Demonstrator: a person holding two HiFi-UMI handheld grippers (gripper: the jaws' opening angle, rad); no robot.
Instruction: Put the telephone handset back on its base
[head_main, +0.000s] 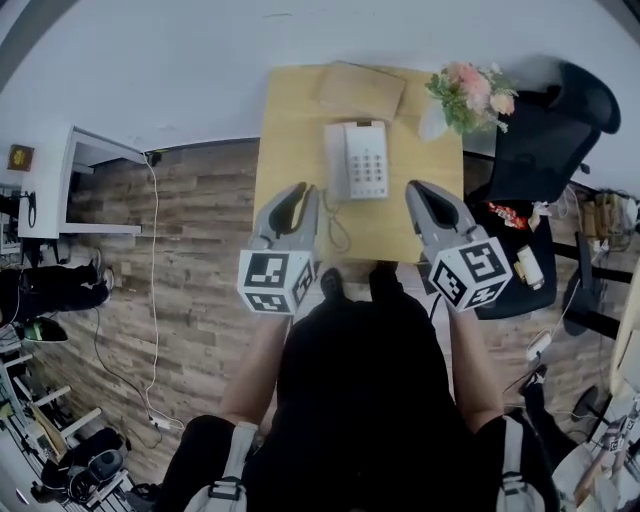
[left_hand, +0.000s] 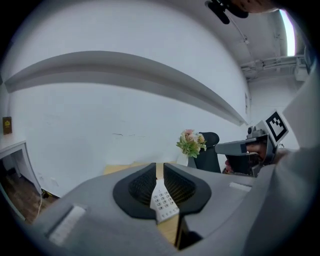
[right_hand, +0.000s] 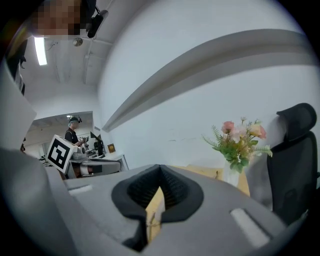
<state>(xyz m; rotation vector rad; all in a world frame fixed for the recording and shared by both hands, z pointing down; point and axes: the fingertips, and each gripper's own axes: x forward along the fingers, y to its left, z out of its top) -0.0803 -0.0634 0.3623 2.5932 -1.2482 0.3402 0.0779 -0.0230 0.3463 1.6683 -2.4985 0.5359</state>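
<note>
While both grippers hang above the near edge of the wooden table (head_main: 290, 130), the handset (head_main: 336, 162) lies in its cradle along the left side of the telephone base (head_main: 367, 160), its cord (head_main: 338, 228) curling toward the person. The left gripper (head_main: 303, 190) holds nothing, its jaws a narrow slit apart, with the keypad showing through the gap. The right gripper (head_main: 418, 188) is empty too, its fingertips meeting. A vase of flowers (head_main: 470, 92) stands at the table's far right corner, beside an office chair (head_main: 545, 140).
</note>
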